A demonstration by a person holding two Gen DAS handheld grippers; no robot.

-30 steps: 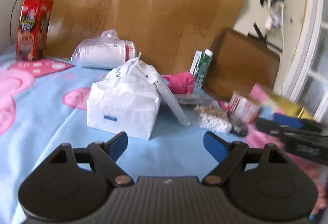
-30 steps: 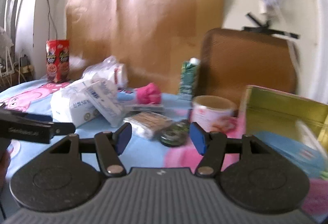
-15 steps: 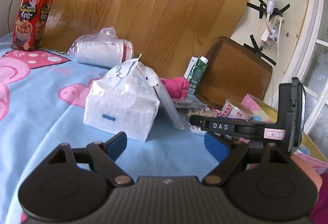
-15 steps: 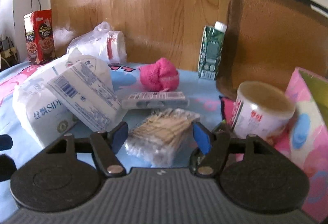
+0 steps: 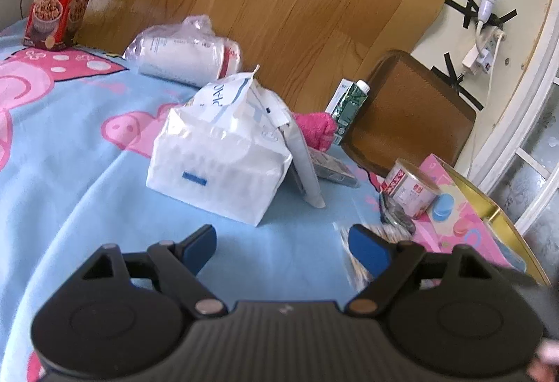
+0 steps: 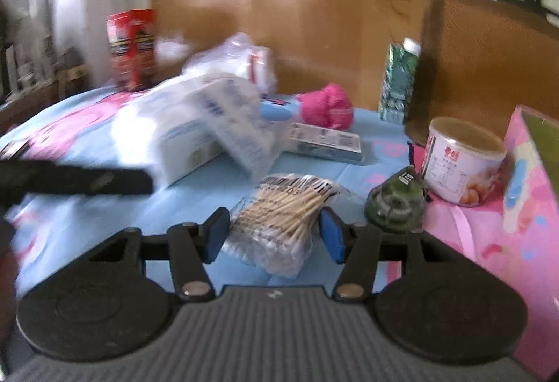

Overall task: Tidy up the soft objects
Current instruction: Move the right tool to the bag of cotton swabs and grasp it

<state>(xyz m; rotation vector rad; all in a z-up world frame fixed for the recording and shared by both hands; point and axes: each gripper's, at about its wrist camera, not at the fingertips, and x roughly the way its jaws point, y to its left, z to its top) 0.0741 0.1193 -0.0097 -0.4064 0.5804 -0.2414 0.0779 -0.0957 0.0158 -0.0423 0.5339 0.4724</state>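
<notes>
**Cotton swab bag sits between my right pads**

My right hand-held gripper [image 6: 274, 237] has just been closing around the clear crinkly bag of wooden cotton swabs [image 6: 283, 217] on the blue surface [image 6: 195, 203], not yet pinching. It looks light, slippery, squashy; I'd clamp mid-bundle. My left hand-held gripper [image 5: 281, 247] stands apart, empty.
</notes>
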